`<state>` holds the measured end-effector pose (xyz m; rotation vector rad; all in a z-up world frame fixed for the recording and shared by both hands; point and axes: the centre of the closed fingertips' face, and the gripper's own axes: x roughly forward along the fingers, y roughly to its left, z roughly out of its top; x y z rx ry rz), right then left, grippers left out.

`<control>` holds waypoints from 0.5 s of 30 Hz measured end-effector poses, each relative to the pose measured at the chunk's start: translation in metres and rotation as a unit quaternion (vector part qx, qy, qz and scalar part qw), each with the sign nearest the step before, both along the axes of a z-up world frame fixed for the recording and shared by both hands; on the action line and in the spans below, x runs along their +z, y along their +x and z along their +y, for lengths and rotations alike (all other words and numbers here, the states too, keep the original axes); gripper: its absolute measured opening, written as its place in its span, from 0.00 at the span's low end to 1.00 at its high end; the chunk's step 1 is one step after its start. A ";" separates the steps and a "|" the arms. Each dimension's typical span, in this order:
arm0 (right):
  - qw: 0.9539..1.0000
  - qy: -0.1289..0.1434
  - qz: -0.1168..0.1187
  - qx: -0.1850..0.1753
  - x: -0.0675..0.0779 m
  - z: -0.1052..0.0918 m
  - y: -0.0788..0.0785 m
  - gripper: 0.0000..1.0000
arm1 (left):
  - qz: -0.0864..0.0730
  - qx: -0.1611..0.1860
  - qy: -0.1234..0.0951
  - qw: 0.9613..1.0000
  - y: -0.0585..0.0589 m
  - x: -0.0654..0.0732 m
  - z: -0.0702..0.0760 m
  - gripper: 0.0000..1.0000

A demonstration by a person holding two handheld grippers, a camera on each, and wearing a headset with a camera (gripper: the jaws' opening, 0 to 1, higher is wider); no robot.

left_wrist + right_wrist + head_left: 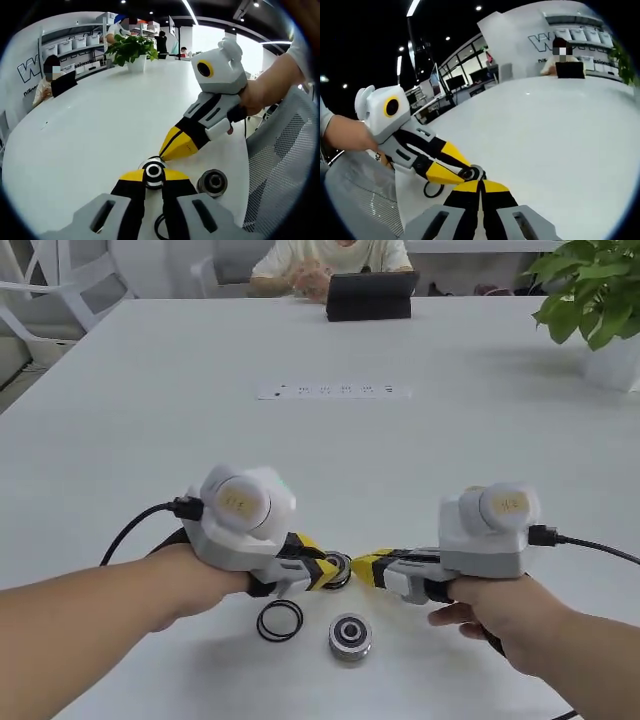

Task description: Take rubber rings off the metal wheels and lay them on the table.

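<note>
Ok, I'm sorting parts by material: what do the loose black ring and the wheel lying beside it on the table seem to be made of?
The loose ring is thin and matte black with no gleam, so it is likely rubber. The wheel is silvery with bright highlights on its rim and a darker centre. It is probably bare or polished metal.

Head view looks down; gripper views low, close, face-to-face, sharing wheel [153, 171].

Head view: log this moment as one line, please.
left gripper: shut on wheel | right gripper: shut, tip at that wheel | rubber ring: flat on table | second wheel: beside ring
</note>
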<state>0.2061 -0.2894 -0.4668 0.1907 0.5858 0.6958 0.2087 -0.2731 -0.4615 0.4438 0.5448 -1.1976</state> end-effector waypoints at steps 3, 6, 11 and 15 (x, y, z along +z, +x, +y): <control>1.000 -0.009 -0.011 0.007 0.002 0.003 -0.002 0.00 | 0.000 0.000 0.000 1.000 0.000 0.000 0.000 0.07; 1.000 -0.011 -0.010 0.008 0.002 0.003 -0.001 0.00 | 0.000 0.001 0.000 1.000 0.000 0.000 0.000 0.07; 1.000 -0.004 -0.002 0.002 0.003 0.003 -0.002 0.00 | 0.000 0.004 0.000 1.000 0.000 0.000 0.000 0.06; 1.000 0.000 0.000 0.001 0.004 0.004 -0.001 0.00 | 0.000 0.004 0.001 1.000 0.000 0.000 0.000 0.06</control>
